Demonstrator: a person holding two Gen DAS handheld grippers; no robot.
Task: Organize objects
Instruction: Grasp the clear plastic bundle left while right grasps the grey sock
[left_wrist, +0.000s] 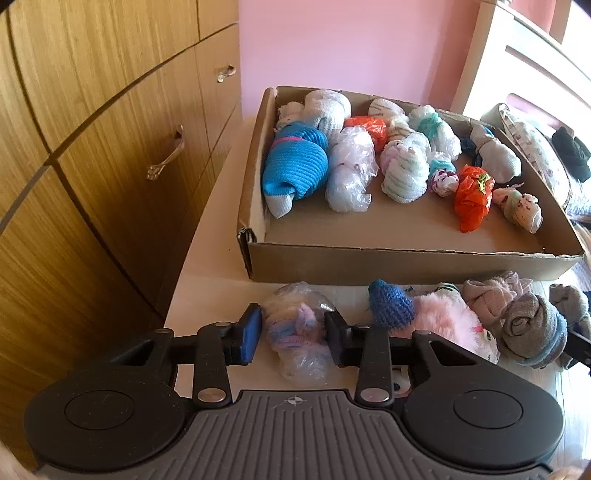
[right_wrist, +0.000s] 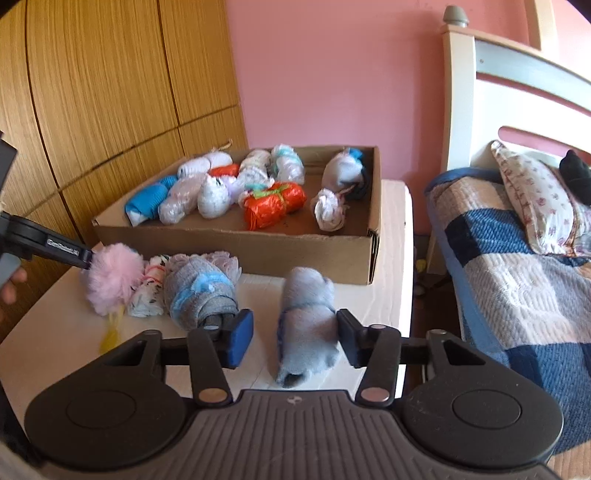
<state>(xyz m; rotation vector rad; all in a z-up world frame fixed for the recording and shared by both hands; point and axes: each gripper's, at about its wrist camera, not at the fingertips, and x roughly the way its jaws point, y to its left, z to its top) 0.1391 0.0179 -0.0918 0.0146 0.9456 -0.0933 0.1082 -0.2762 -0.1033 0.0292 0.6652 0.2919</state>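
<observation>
White bench (right_wrist: 388, 295) carries a wide, shallow brown cardboard box (left_wrist: 406, 264) at its far side, already w/ many rolled sock bundles & plastic-wrapped ones inside. More bundles wait in a row on the bench near the box's front wall.

Step in hand, as I judge it: double pick-up. Left gripper (left_wrist: 293, 334) has its fingers around a clear-plastic-wrapped pastel fluffy bundle (left_wrist: 299, 332), pads touching both sides, so gripping it. Right gripper (right_wrist: 295, 339) straddles a pale grey-blue rolled sock (right_wrist: 306, 325); right pad at the sock, left pad w/ a gap, so not yet clamped.

Next move calls for: right fingers finish closing, then both lift over the box's front wall & set down in the bare near floor of the box.

In the way: blue knitted piece (left_wrist: 391, 306), pink fluffy bundle (left_wrist: 447, 325) just right of left gripper; grey-and-blue sock roll (right_wrist: 201, 295) close beside right gripper's left finger. Bed (right_wrist: 517, 277) at right, wooden wardrobe (left_wrist: 92, 166) at left.
</observation>
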